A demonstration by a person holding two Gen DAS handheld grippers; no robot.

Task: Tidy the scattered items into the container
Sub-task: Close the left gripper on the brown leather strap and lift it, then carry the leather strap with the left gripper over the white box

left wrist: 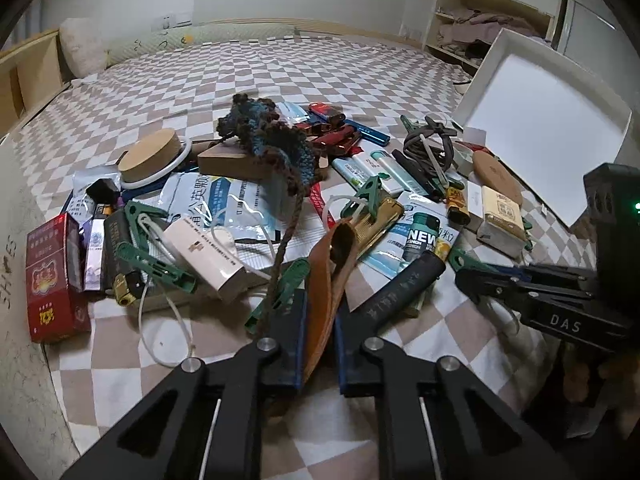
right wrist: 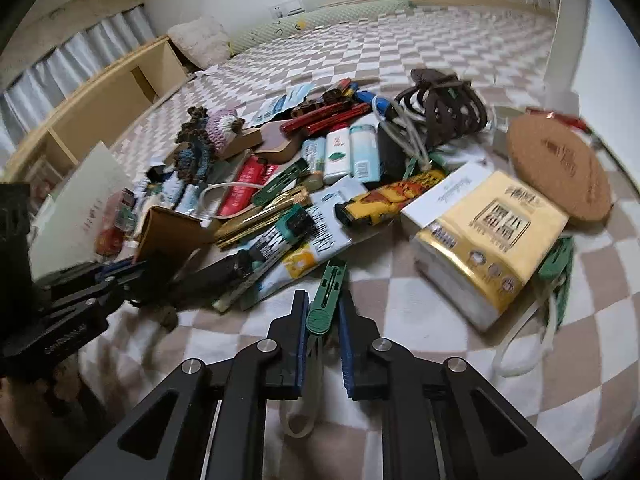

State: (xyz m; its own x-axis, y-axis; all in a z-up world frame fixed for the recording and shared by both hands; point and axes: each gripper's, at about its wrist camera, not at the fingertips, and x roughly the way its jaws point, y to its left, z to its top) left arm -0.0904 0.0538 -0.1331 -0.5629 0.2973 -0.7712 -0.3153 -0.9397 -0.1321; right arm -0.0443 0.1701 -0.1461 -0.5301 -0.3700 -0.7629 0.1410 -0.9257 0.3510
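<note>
Left claw (left wrist: 318, 320) clamped on limp orange leather strap (left wrist: 324, 288); right claw (right wrist: 324, 312) clamped on rigid, light green clothespin (right wrist: 326, 296), gripped at its tail end.

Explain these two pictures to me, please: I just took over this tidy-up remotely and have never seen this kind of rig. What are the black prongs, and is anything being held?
There is no robot arm here. A person carries a two-finger gripper in each hand, and each picture comes from a fisheye camera on one gripper, looking forward along its fingers. That is why black prongs fill the bottom of both views.

In the left wrist view, the left gripper is closed on a brown leather strap. The right gripper shows at that picture's right edge.

In the right wrist view, the right gripper is closed on a green clip.

Everything lies on a checkered bedsheet: a heap of packets, lighters, cords and more clips, with a yellow tissue pack nearby. The white box at the far right appears to be the container.
</note>
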